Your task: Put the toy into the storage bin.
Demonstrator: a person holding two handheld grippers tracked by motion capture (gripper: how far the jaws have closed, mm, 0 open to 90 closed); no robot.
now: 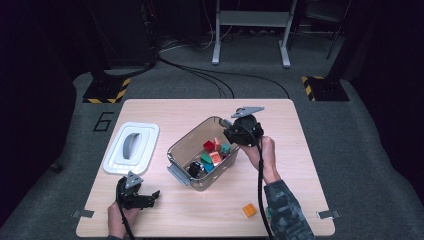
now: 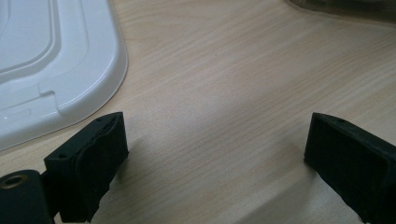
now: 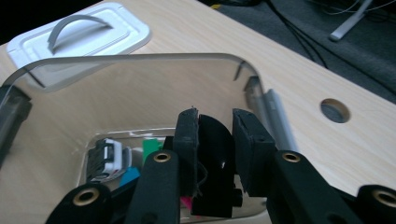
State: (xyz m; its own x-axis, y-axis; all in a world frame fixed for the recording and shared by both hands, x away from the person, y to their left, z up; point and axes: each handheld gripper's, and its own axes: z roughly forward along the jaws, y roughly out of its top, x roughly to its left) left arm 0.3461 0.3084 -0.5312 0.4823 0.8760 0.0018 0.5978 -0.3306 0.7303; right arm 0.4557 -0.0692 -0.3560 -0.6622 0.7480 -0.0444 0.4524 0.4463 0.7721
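A dark room with cables on grey carpet surrounds the pale wooden surface (image 1: 210,205). In the high view, a clear plastic bin (image 1: 176,155) sits mid-surface with coloured blocks (image 1: 215,152) inside; its white lid (image 1: 131,147) lies well apart to the left, and an orange block (image 1: 249,210) rests alone near the front edge. The right hand-held gripper (image 1: 235,134) hangs over the bin's right rim, and the left hand-held gripper (image 1: 147,197) rests low on the surface in front of the lid. In the left gripper view, the black jaws stand wide apart with only bare wood between them and a corner of the lid just beside one; this one is released and idle. In the right gripper view, the jaws are clenched on a flat black piece (image 3: 212,158) with a rounded top, poised above the bin's open mouth, where a white-and-black toy (image 3: 106,158) and green and blue blocks lie on the bottom. The step in hand looks like carrying loose pieces into the bin, this one about to be dropped. The next move calls for lowering past the rim, clear of the wall, then releasing; the orange block likely remains to be collected.
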